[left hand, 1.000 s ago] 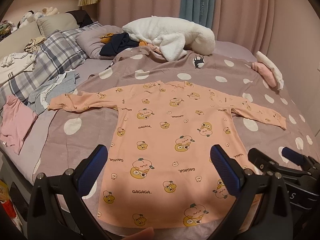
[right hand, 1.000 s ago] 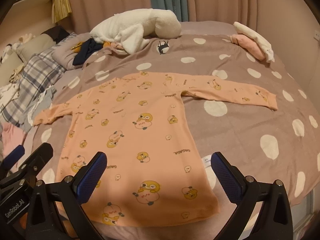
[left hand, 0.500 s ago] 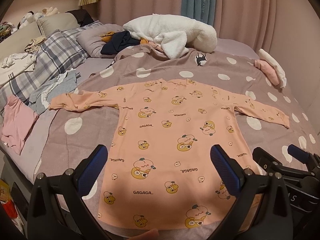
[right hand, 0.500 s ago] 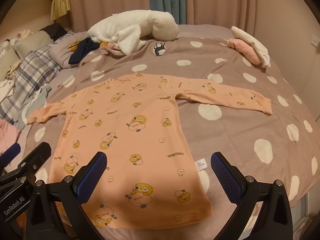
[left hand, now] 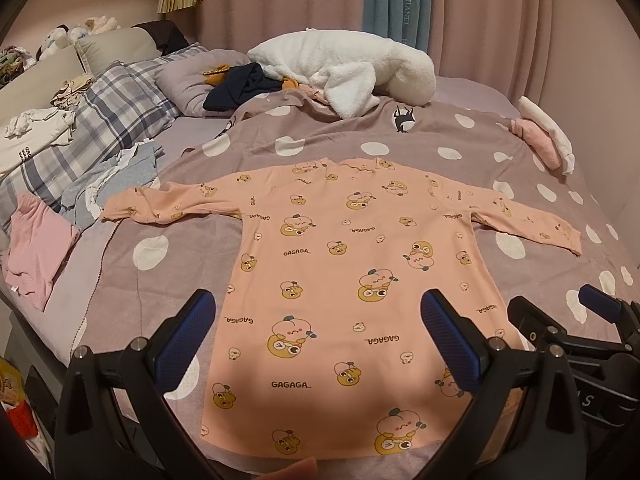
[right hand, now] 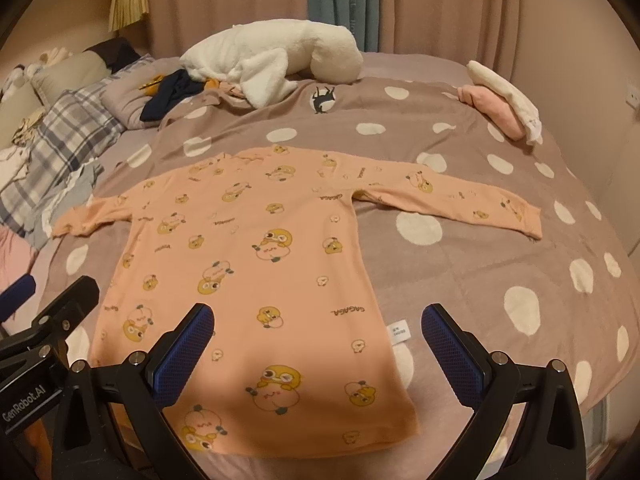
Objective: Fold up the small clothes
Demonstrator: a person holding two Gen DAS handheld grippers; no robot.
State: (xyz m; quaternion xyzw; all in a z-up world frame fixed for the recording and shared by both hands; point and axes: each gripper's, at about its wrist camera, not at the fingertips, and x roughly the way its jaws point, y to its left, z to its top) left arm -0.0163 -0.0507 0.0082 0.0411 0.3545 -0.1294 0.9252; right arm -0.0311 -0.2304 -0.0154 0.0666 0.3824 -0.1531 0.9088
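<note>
peach long-sleeved top [left hand: 352, 280] is lying flat and face up on the polka-dot blanket [left hand: 168, 240], both sleeves spreading out sideways, hem nearest the cameras, neckline pointing toward the far end of the bed. cartoon print and "gagaga" lettering are showing all over it. a small white care tag [right hand: 400, 330] is sticking out at the side seam near the hem in the right wrist view.

left gripper [left hand: 320, 340] is hovering above the hem area, jaws spread wide, holding nothing, not touching the fabric. right gripper [right hand: 318, 340] is hovering over the hem's right part, jaws likewise spread wide and holding nothing. the two are sitting side by side, each showing at the edge of the other's view.

white fluffy blanket [left hand: 352, 68] is bunching up beyond the top, with a dark navy garment [left hand: 240, 84] beside it. plaid pillow [left hand: 100, 120] is lying left, grey-blue clothes [left hand: 108, 184] and a pink garment [left hand: 36, 248] are lying near the left sleeve. folded pink and white items [left hand: 544, 140] are sitting at the far right edge. curtains [left hand: 460, 8] are hanging behind the bed.
</note>
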